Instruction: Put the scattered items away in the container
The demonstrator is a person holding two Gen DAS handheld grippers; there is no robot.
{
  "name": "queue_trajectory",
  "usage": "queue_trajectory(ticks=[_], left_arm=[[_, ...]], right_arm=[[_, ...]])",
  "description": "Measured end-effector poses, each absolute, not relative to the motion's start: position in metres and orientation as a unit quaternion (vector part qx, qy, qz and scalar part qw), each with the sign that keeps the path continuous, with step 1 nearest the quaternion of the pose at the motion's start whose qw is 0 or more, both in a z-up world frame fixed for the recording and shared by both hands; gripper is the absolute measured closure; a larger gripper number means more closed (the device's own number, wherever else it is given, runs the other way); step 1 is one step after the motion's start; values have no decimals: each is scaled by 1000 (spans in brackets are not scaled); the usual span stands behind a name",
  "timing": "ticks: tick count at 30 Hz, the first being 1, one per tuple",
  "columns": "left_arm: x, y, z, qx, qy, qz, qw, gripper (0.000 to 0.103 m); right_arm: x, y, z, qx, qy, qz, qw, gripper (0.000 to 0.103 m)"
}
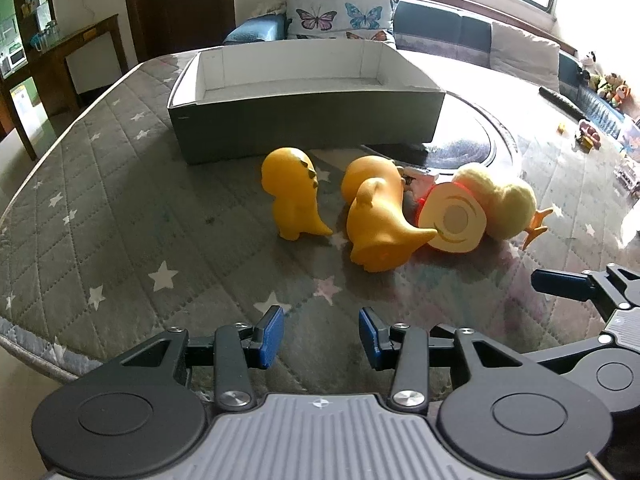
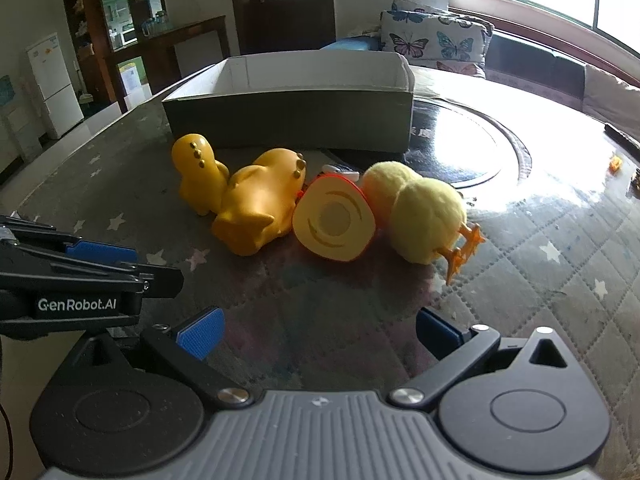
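1. the scattered items lie in a tight cluster on the desk (image 1: 120,208), just in front of the container (image 1: 304,128): an upright orange figure (image 1: 294,196), a toppled orange figure (image 1: 380,228) beside it, a round cream-faced toy (image 1: 454,220) touching that one, and a fluffy yellow chick (image 1: 508,208) on its side at the far right.
2. the container, a grey box with a white interior, shows no items inside as far as either view reveals.
3. the left tool (image 1: 321,336) hovers near the desk edge, jaws moderately apart, holding nothing.
4. the right tool (image 2: 320,336) hovers alongside, jaws wide, holding nothing.
5. step in hand: judged as approach, before the first pick.
6. next move calls for advancing one tool over an outer item, closing across its body, then lifting it over the container's near wall.
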State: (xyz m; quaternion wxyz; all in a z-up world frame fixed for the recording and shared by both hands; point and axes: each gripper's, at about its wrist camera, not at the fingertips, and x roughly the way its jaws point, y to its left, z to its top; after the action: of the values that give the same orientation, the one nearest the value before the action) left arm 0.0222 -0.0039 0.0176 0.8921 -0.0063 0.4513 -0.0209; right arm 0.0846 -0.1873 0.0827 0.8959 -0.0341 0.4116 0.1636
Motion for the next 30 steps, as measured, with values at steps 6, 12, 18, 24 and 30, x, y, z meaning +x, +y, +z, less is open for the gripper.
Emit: queue_trajectory(ticks=[6, 12, 18, 24, 30], left_arm=[[24, 9, 28, -19, 443, -26, 896, 59], [26, 13, 42, -29, 425, -41, 904, 59], [34, 8, 51, -44, 415, -77, 905, 62], [48, 0, 57, -44, 408, -102, 906, 64], [63, -3, 57, -45, 409, -104, 906, 64]], right_arm=[[87, -184, 89, -36, 404, 179, 897, 5], [89, -182, 97, -24, 395, 196, 897, 10], [93, -182, 101, -6, 392, 210, 896, 20], [96, -177, 102, 3, 390, 235, 890, 30], [104, -166, 100, 7, 392, 262, 882, 39]])
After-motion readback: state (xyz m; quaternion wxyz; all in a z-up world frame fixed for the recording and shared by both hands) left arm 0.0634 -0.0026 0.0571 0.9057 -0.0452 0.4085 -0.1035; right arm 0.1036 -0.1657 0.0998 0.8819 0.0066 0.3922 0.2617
